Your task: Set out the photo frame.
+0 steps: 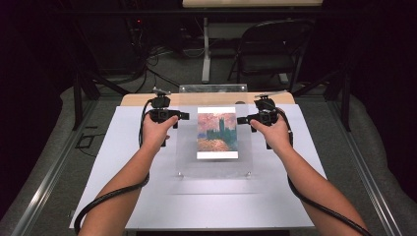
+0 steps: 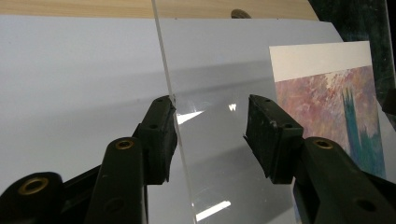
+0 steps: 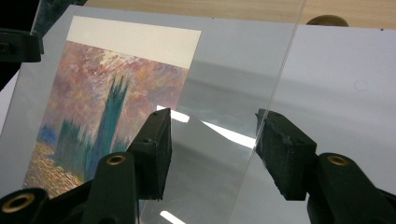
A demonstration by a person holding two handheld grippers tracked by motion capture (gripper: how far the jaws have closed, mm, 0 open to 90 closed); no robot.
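- Clear acrylic sheet (image 1: pixel 215 132) in the middle of the white table (image 1: pixel 123 162), over a painted print (image 1: pixel 217 132); near edge low, with two small studs, far edge looks tilted up.
- Left claw (image 1: pixel 184 116) at the sheet's left edge, right claw (image 1: pixel 241 120) at its right edge, both pointing inward, towards each other.
- Left gripper view: sheet edge (image 2: pixel 175 126) runs between the jaws, touching the inner face of the left-hand pad (image 2: pixel 159 135); other pad stands apart, so jaws are apart, not clamped.
- Right gripper view: sheet edge (image 3: pixel 266 116) sits just beside the right-hand pad (image 3: pixel 280 149); contact unclear; wide gap to the other pad, so jaws apart, no clamp.
- Print (image 3: pixel 102 107) seen through the sheet: pink sky, teal tower, white strip at the top.
- Wooden strip (image 1: pixel 142 100) along the far side of the table.
- Folding chair (image 1: pixel 268 49) on the floor beyond.
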